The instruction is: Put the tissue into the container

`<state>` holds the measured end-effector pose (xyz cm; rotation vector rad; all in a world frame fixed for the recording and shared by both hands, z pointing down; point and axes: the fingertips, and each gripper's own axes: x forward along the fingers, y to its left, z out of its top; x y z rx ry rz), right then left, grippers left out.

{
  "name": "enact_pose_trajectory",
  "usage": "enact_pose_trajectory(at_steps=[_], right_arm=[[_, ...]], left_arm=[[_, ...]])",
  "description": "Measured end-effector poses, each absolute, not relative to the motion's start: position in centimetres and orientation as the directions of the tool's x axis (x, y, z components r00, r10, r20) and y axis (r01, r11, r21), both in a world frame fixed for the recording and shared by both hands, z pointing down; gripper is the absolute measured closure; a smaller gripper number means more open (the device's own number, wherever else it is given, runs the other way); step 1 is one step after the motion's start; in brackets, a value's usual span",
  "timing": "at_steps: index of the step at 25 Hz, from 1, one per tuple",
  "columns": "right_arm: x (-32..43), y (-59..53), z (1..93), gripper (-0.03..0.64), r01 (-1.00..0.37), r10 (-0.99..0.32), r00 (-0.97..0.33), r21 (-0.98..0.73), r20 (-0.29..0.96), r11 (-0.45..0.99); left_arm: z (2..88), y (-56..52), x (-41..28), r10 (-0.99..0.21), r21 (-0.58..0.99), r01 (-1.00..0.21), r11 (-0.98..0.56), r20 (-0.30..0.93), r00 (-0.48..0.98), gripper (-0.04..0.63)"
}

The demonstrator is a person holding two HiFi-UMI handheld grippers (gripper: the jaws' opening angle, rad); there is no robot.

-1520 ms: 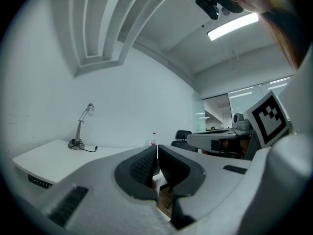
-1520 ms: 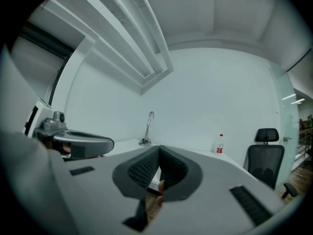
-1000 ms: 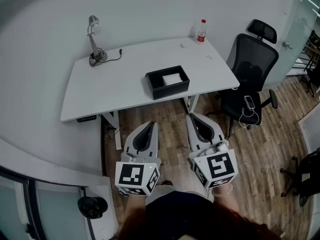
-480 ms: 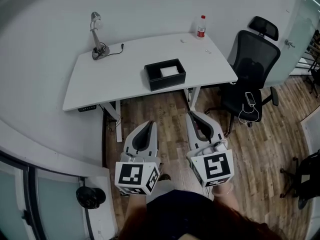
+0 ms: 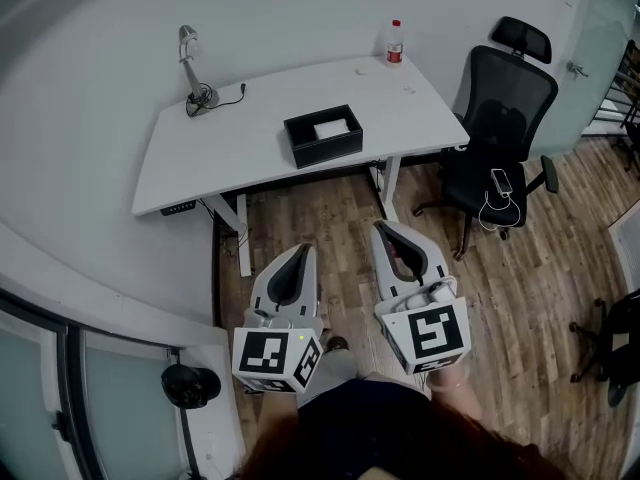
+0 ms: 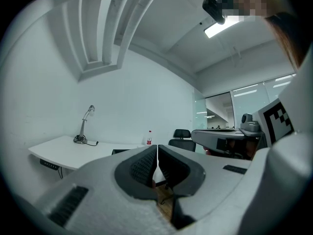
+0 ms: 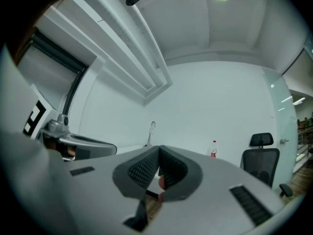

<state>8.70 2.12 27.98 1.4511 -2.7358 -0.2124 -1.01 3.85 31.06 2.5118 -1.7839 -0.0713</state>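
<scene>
Hanging above the wooden floor [image 5: 325,218], left gripper [image 5: 300,251] and right gripper [image 5: 383,230] are holding their jaws pressed together on nothing; well ahead, the tissue [image 5: 329,128] is lying inside the black container [image 5: 322,152] on the white table [image 5: 230,148].

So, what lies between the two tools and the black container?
Only wooden floor, then the front strip of the white desk, where the container stands. The head view shows this.
</scene>
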Motion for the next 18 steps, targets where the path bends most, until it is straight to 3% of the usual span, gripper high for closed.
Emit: enact_pose_trajectory(at_steps=[18], right_arm=[[10.7, 7.8, 27.2, 0.597, -0.816, -0.812, -0.578, 0.047, -0.079, 0.577]], left_arm=[[31.1, 9.9, 1.4, -0.941, 0.074, -0.938, -0.339, 0.003, 0.340, 0.563]])
